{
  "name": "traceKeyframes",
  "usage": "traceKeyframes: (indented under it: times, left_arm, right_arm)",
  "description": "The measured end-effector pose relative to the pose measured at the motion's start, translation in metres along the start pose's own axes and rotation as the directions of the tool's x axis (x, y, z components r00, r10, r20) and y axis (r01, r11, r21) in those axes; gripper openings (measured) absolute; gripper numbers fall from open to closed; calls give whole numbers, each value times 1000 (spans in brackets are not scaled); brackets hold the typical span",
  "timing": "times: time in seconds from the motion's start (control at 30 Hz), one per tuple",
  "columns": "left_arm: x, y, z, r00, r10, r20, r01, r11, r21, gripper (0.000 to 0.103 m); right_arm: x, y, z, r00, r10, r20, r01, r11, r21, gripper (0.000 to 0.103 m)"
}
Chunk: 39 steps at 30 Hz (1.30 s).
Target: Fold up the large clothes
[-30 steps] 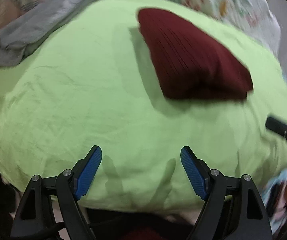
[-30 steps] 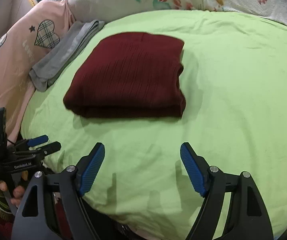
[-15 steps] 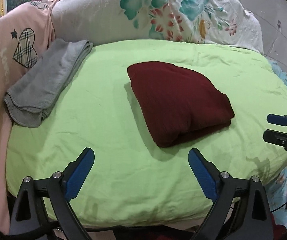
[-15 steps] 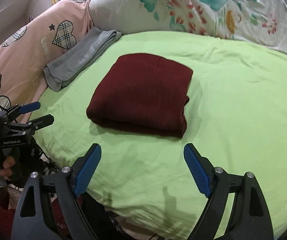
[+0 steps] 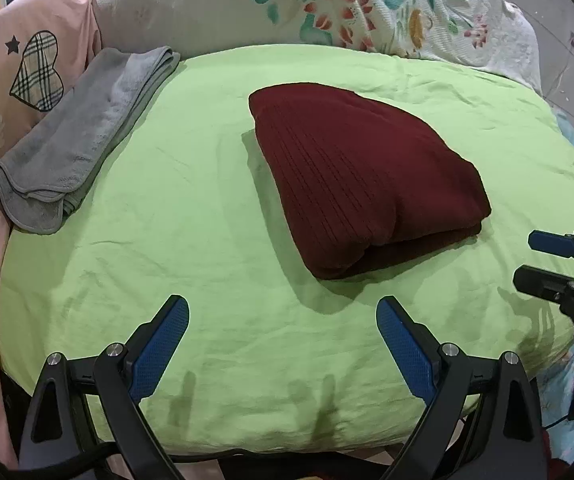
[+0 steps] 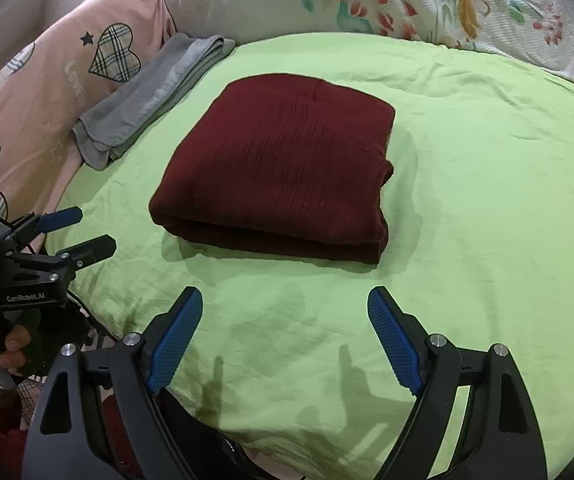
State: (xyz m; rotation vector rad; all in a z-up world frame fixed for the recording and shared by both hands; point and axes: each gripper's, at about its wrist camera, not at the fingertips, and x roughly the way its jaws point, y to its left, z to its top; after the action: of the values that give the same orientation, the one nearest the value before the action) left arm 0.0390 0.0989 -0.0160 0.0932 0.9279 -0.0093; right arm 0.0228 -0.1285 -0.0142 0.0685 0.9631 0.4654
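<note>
Compared with 1 second ago, both cameras sit further back from the bed: the far floral pillow (image 5: pixel 367 12) and the pink heart-print bedding (image 5: pixel 27 68) now fill the top of the left wrist view, where earlier the blurred green sheet took up nearly all of it. The maroon sweater (image 5: pixel 363 176) lies folded in the same spot on the green sheet (image 5: pixel 167 220), unchanged in shape. The folded grey towel (image 5: pixel 83 136) also stays at the far left edge of the sheet.

The left gripper (image 5: pixel 283 344) has its jaws spread wide and empty, hanging over the near edge of the sheet; the sweater lies beyond and slightly right of its fingertips, apart from them. The right gripper (image 6: pixel 285 336) is likewise spread wide with nothing between its 2 blue pads (image 6: pixel 175 340). In its view the sweater (image 6: pixel 283 172) sits straight ahead, past the fingertips, with bare sheet (image 6: pixel 487 200) between. Each gripper shows at the side of the other's view, near the bed's edge.
</note>
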Motion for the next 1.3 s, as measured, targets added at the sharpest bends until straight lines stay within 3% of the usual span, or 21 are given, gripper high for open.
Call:
traceKeyframes:
  times: [1.3]
  left_arm:
    - [-6,-16,22,999,35,37,-36,999,8,95]
  right_arm:
    - [12,0,31,1000,-5,-4,5,1000,-13,85]
